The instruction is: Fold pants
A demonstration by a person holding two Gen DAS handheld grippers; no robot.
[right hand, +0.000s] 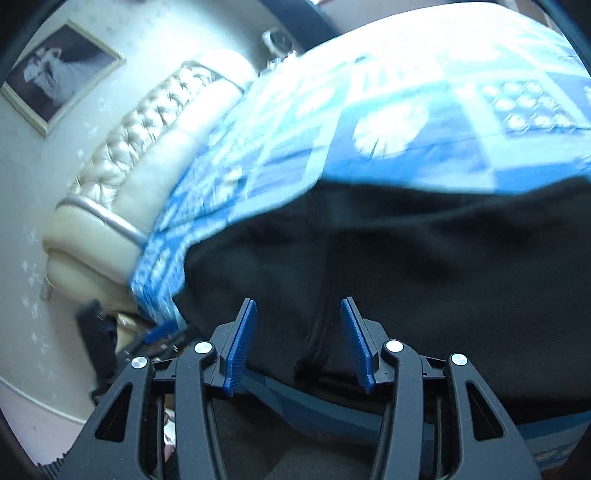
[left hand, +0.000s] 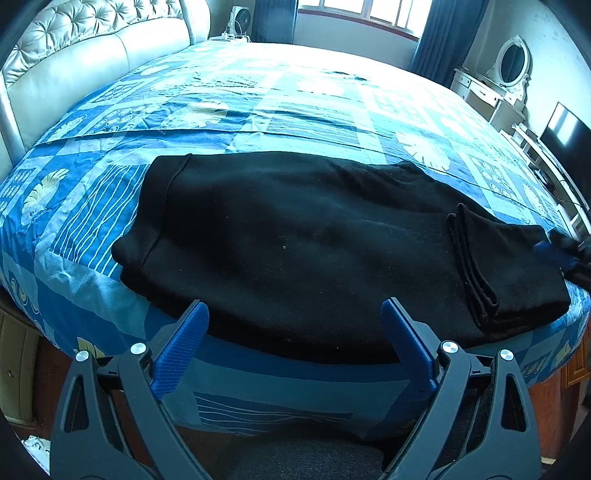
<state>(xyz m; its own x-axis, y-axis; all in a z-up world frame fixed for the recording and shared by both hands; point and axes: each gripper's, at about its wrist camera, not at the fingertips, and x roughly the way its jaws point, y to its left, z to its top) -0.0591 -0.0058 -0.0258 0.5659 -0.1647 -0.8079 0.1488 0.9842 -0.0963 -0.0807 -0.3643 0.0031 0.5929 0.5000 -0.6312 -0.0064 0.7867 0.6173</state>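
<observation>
the black pants (left hand: 314,240) are laid flat on the blue patterned bedspread (left hand: 258,110), close to the near edge of the bed, with their length running along that edge. the waistband (left hand: 155,218) is seen at the end of the pants nearer to the cream tufted headboard (left hand: 85,62), and at the far end from the headboard the leg cuffs (left hand: 472,266) are folded back on top of the pants. the left gripper (left hand: 293,314) is held over the near edge of the pants; its jaws are spread wide, and nothing is gripped between the blue pads (left hand: 184,347). the right gripper (right hand: 297,317) is seen over the black cloth too, above a crease in the pants; its jaws are parted about half way, the cloth is seen below the gap, and the pads (right hand: 242,347) are not pressed on it. the right wrist view is blurred, so finer detail of the cloth there cannot be told. in that view a framed picture (right hand: 59,74) is seen on the wall beyond the headboard. beyond the pants, past the far side of the bed, a window (left hand: 365,14) with dark curtains is seen, and a white dressing table with an oval mirror (left hand: 511,64) is placed to its right.
</observation>
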